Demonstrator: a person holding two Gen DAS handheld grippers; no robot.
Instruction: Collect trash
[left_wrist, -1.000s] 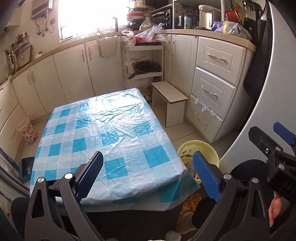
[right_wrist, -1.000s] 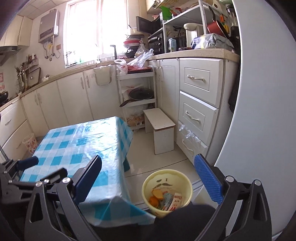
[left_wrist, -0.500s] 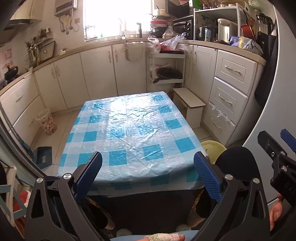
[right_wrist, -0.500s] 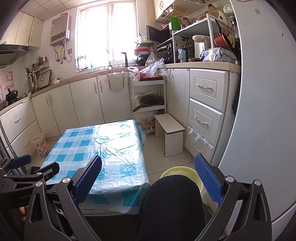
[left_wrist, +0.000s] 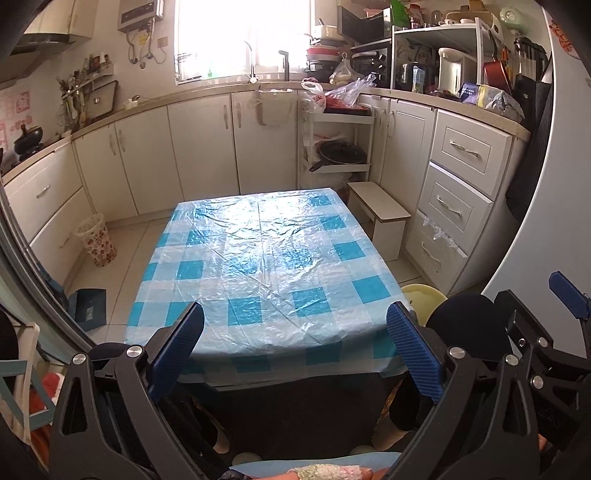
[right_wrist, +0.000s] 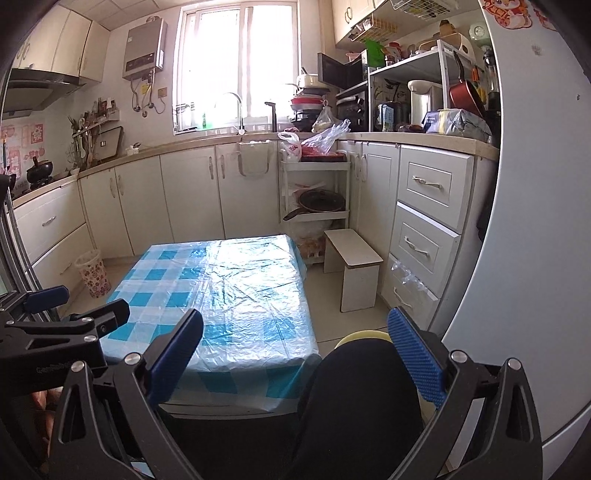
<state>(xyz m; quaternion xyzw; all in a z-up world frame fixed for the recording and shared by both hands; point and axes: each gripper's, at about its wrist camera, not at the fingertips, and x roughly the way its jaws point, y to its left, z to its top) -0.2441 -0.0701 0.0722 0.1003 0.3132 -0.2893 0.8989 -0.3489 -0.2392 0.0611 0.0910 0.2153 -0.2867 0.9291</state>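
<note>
Both tongs agape, yellow bin beside right blade, floor-level

We look from both wrists, side by side at the tabletop's near end, facing the window wall; both views share tabletop, cabinets and stool.

Blue-and-white checked cloth covers the surface; a pale yellow bin at four o'clock; a red-flowered white basket at nine o'clock.
</note>
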